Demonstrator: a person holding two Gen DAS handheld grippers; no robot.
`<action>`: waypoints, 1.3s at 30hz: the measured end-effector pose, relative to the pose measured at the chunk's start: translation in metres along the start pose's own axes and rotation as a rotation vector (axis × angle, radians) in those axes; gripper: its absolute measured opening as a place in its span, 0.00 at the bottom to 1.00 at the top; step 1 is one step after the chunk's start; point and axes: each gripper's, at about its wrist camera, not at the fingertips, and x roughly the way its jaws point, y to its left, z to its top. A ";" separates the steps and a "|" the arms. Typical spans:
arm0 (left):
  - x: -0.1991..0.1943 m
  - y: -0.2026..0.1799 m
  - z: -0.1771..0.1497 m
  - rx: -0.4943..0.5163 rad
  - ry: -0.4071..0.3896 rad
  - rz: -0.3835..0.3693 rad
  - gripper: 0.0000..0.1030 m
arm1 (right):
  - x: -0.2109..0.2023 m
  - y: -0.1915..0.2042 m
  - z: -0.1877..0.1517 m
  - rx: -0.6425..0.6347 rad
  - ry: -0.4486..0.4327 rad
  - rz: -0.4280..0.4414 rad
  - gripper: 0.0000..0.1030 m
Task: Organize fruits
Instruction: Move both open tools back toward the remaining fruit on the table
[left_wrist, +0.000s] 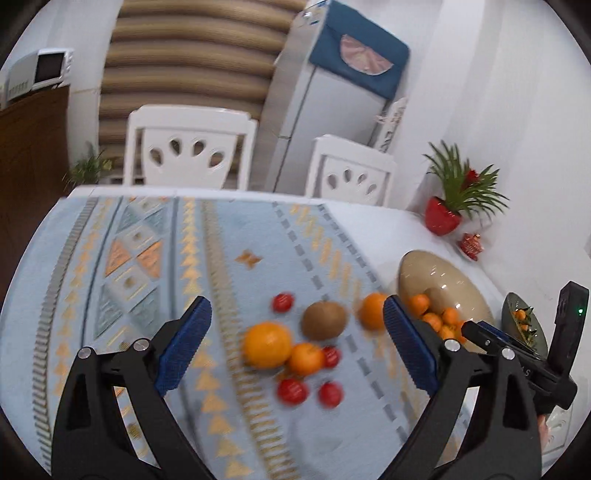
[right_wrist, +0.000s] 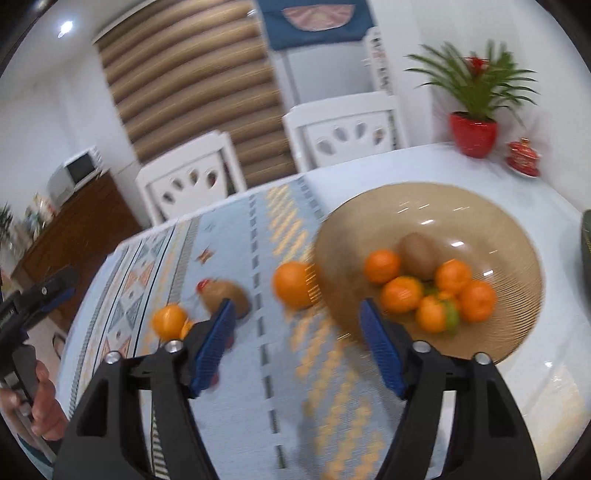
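Table (left_wrist: 369, 218), patterned cloth: carrying everything. Tan bowl (right_wrist: 517, 229) is sitting at about 2 o'clock of the right-wrist view, already holding several mandarins (right_wrist: 402, 295) and one kiwi (right_wrist: 417, 254).

Loose fruit on the cloth, well apart from the bowl except one orange (right_wrist: 291, 284) lying just beside its rim at 9 o'clock. In the left-wrist view: large orange (left_wrist: 266, 344) near centre, touching a smaller mandarin (left_wrist: 306, 358); a second kiwi (left_wrist: 324, 319) at 1 o'clock of it; small red fruits (left_wrist: 292, 390) scattering at 5 o'clock.

Left gripper (left_wrist: 297, 350): jaws standing wide apart, nothing between the pads; hovering over the loose pile. Right gripper (right_wrist: 297, 339): jaws parted, empty, pointing at bare cloth between the pile and the bowl.

Judgement: step in hand is reaching for a fresh piece, sorting partly done. Next move is calling for centring the left jaws around the large orange and closing gently; round fruit is likely rolling if nudged.

Writing: none readable; frames are blurring.
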 end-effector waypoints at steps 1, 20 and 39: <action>0.000 0.010 -0.009 -0.007 -0.003 0.037 0.91 | 0.007 0.011 -0.009 -0.021 0.008 0.006 0.73; 0.068 0.054 -0.086 -0.030 0.195 0.066 0.91 | 0.070 0.048 -0.069 -0.135 0.076 -0.079 0.95; 0.062 0.034 -0.091 0.074 0.197 0.050 0.73 | 0.066 0.068 -0.076 -0.244 0.038 -0.062 0.73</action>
